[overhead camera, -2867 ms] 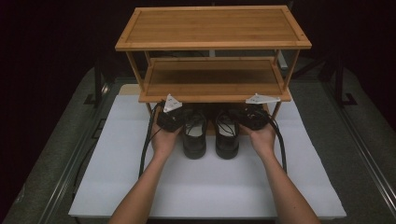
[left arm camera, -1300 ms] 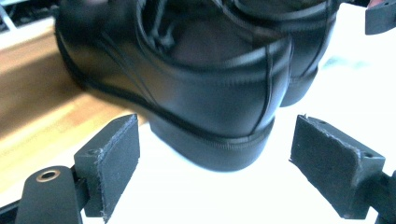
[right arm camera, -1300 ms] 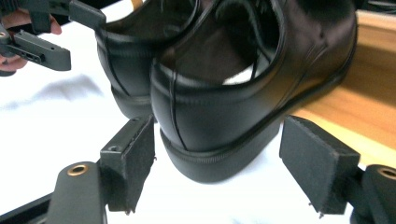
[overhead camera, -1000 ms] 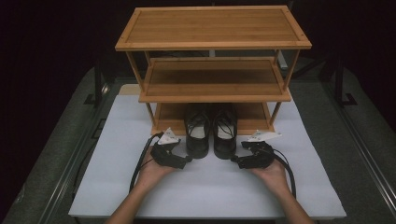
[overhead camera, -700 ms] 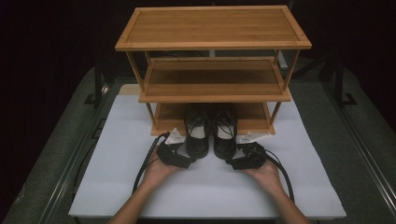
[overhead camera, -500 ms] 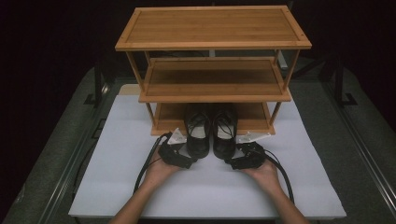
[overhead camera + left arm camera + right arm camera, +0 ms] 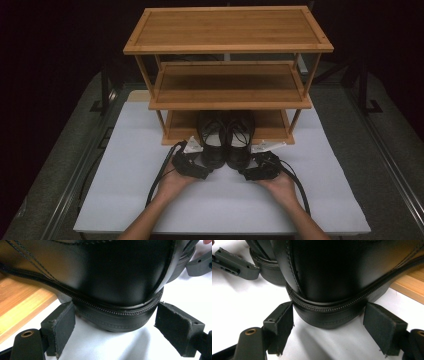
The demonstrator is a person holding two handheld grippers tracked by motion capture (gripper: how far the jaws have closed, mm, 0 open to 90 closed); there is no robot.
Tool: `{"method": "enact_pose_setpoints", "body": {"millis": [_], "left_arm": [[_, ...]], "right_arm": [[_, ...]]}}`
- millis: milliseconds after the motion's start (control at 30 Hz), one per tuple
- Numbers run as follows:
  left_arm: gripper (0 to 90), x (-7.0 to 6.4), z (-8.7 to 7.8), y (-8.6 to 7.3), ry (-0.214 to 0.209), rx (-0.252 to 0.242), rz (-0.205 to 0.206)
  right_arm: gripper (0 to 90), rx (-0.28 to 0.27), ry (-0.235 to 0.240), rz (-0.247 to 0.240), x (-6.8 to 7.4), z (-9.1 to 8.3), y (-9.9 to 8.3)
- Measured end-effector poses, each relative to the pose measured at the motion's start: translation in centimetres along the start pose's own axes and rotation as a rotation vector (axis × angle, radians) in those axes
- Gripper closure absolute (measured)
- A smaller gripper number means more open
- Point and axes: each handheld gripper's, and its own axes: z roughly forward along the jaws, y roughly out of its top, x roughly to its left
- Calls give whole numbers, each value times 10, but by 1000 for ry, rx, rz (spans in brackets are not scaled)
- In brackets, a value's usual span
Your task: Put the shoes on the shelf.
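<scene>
- Your left shoe and right shoe looked like stiff black leather on firm rubber heels, smooth and likely slippery higher up; the heel was probably your surest hold.
- Both shoes stood side by side, toes on the rack's bottom shelf, heels out over the white tabletop.
- Your left tool gaped wide around the left heel, pads just clear.
- Your right tool stood equally spread around the right heel, gripping nothing.
</scene>
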Motion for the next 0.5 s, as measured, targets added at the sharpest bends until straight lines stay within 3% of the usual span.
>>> {"method": "enact_pose_setpoints", "body": {"millis": [300, 500], "left_arm": [[164, 6, -10, 13, -29, -51, -42], [164, 11, -13, 22, -34, -53, -37]], "right_arm": [[245, -16, 44, 35, -8, -10, 12], [245, -29, 60, 52, -13, -13, 18]]}}
